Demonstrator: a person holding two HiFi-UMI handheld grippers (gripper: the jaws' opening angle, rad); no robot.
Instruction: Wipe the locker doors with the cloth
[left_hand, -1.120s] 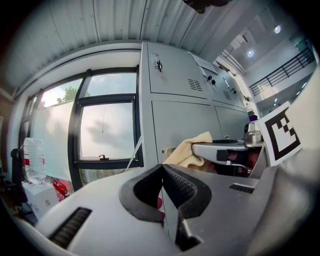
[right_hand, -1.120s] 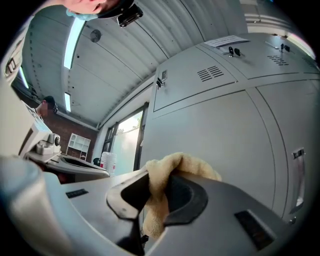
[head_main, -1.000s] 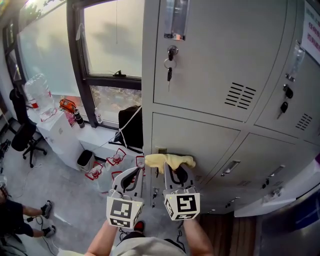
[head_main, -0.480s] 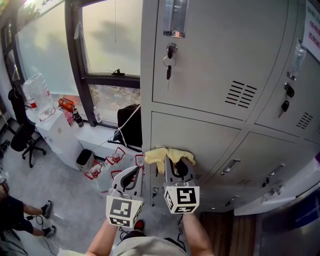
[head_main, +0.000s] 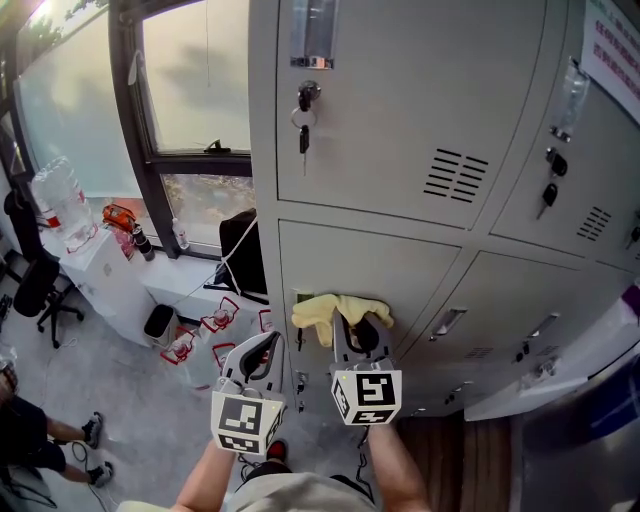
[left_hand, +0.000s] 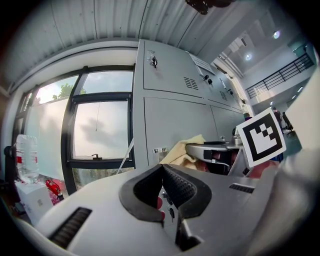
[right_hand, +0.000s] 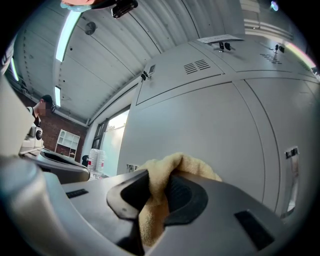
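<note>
A yellow cloth is pressed against the lower-left locker door of a grey locker bank. My right gripper is shut on the cloth; in the right gripper view the cloth bulges out between the jaws, close to the door. My left gripper hangs just left of it, away from the door, shut with nothing between its pads. The cloth shows to its right in the left gripper view.
The upper locker door has keys hanging from its lock. More locker doors run to the right. A window stands to the left, with a black bag, a water bottle and an office chair below.
My view has shifted so the lockers sit further left. The right gripper with the cloth has stayed on the lower-left door, edging slightly up. The left gripper has barely moved.
</note>
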